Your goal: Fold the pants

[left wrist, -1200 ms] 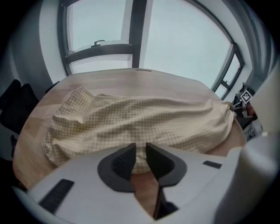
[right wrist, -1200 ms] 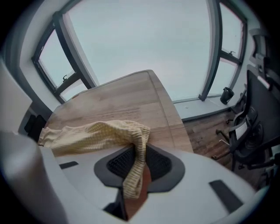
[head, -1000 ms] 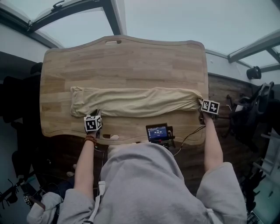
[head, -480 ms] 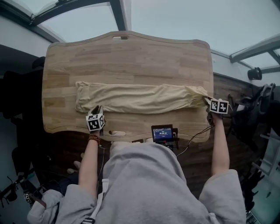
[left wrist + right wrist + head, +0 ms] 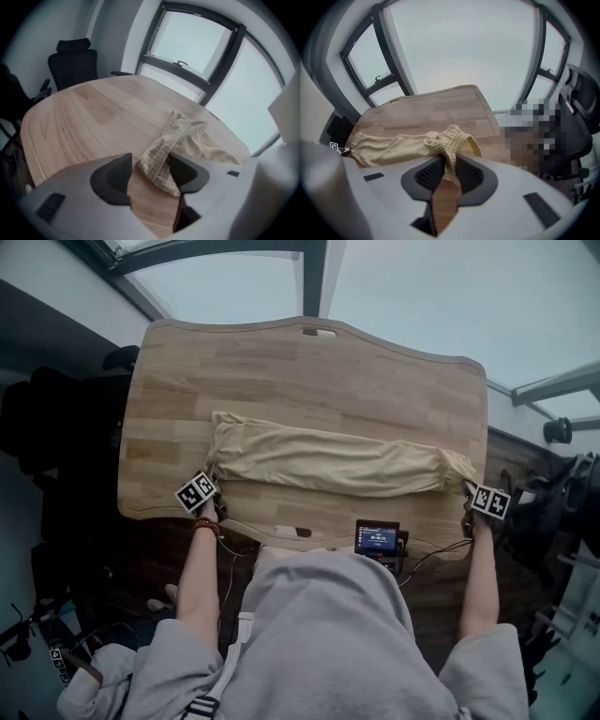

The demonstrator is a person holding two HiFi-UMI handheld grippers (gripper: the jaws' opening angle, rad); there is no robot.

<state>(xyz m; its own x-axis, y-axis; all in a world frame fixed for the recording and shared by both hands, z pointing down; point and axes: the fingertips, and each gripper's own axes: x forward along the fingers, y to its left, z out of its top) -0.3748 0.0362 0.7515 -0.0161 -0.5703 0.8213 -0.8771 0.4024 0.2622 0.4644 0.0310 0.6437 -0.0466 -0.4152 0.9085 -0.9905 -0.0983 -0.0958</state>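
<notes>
Pale yellow waffle-knit pants were stretched in a long band from left to right across the light oval wooden table, nearer its front edge than its far one. Compared with a second earlier, the band was seen further right in the head view, and the left gripper was no longer clamped on the fabric's near edge. Its jaws had just been opening and were spread wide. The left end of the pants was draped between them, close against the right-hand pad and clear of the other. That gripper's marker cube was now turned at an angle just off the near left corner of the cloth. The right gripper was pinched, as before, on a bunched fold at the right end of the pants, by the table's right edge.

Both forearms were reached forward from a grey hooded top, the left wrist banded with a red bracelet, and both grippers were pointed steeply down. A small lit screen was set at the table's near edge between the arms.
</notes>
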